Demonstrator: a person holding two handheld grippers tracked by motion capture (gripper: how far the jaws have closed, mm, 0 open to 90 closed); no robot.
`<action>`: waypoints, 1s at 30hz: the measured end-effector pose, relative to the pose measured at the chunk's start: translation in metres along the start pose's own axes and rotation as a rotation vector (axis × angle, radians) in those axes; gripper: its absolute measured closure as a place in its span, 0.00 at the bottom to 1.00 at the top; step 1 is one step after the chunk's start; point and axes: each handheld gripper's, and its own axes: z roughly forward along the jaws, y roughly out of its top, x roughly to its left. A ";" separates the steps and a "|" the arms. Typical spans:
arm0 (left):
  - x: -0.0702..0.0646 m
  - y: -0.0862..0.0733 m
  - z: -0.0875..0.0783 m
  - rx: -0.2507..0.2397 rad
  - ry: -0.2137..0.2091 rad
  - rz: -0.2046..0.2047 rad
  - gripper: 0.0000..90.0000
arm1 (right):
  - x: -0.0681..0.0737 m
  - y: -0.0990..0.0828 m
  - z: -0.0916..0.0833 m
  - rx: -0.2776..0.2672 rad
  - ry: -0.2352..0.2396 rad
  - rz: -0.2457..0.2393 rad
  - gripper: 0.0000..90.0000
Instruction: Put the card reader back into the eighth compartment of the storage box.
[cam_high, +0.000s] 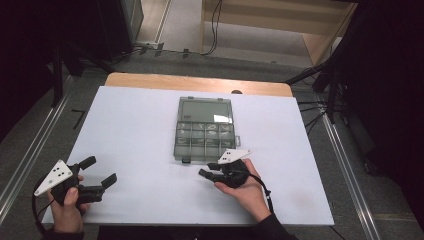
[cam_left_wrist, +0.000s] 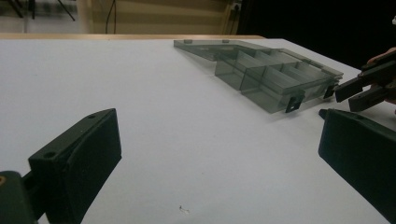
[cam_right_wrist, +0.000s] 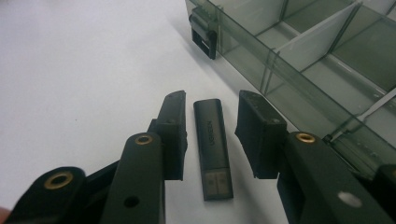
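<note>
Right tongs (cam_right_wrist: 210, 140) straddled the USB stick (cam_right_wrist: 213, 149)
Stick lay lengthwise between the parted jaws, untouched, beside the organizer box (cam_right_wrist: 299, 60); left tongs (cam_high: 95, 176) stood apart, farther off.

Left gripper (cam_high: 98, 173) at lower left of the high view, gripped in the left hand (cam_high: 67, 202), forearm entering from the bottom edge. Jaws spread wide, pointing toward the right of the frame, one at each lower corner of the left gripper view, nothing between them. Right gripper (cam_high: 204, 174) at lower centre of the high view, cradled in the right hand (cam_high: 245, 190), dark sleeve at the bottom edge. Jaws pointing left, partly open, pads (cam_right_wrist: 173, 135) not pressing on anything.
</note>
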 end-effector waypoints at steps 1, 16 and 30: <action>0.000 0.000 0.000 0.000 0.000 0.000 0.00 | 0.000 0.000 0.001 0.002 -0.001 -0.001 0.69; 0.000 0.000 0.000 0.000 -0.002 -0.001 0.00 | 0.001 -0.004 0.011 0.053 -0.023 -0.027 0.74; 0.000 0.000 0.001 0.000 -0.004 -0.003 0.00 | 0.003 -0.005 0.016 0.081 -0.049 -0.066 0.76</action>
